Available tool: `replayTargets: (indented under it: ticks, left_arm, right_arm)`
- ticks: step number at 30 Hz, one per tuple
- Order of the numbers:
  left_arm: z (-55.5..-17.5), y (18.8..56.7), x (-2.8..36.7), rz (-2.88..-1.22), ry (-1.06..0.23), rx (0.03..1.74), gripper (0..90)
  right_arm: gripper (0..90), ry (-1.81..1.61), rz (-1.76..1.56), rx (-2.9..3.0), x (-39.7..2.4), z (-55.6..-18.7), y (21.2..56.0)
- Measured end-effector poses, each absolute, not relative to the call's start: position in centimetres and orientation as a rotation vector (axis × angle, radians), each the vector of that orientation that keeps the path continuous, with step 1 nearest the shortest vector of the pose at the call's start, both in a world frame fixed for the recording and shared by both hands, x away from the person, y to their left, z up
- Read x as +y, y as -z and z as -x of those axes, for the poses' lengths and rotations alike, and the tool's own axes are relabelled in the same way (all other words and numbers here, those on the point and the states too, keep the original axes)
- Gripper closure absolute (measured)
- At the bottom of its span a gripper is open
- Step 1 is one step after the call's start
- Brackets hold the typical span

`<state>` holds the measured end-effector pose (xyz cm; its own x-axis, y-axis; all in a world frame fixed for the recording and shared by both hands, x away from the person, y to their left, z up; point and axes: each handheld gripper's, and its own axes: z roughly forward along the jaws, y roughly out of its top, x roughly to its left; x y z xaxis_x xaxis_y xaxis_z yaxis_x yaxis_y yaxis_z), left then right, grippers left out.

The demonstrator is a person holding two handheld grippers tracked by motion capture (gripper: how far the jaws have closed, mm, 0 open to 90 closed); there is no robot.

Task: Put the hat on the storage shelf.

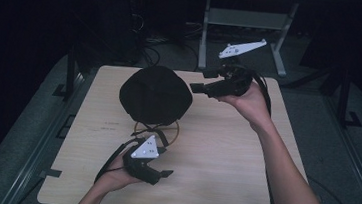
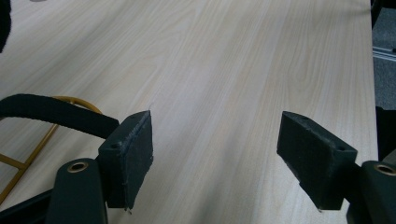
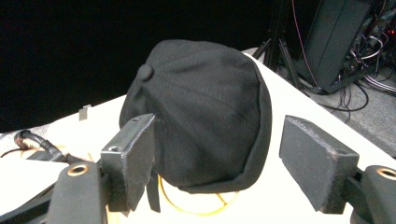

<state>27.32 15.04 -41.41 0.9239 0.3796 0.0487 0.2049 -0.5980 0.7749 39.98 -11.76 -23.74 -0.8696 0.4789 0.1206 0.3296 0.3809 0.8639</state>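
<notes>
A black cap (image 1: 155, 93) sits on a yellow wire stand (image 1: 156, 130) at the middle-rear of the wooden worktop (image 1: 224, 156), the right tool (image 1: 198, 81) just beside it with jaws wide and empty, the left tool (image 1: 163, 161) wide over bare wood.
</notes>
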Motion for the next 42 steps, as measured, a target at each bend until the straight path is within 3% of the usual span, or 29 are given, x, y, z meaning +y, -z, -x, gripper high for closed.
replayTargets:
  ticks: [42]
  left_arm:
    - [-27.4, 41.9, 15.2, -2.242, -0.263, 0.426, 26.5]
  right_arm:
    - [23.6, -1.500, -0.883, 2.449, -20.7, -36.0, 29.0]
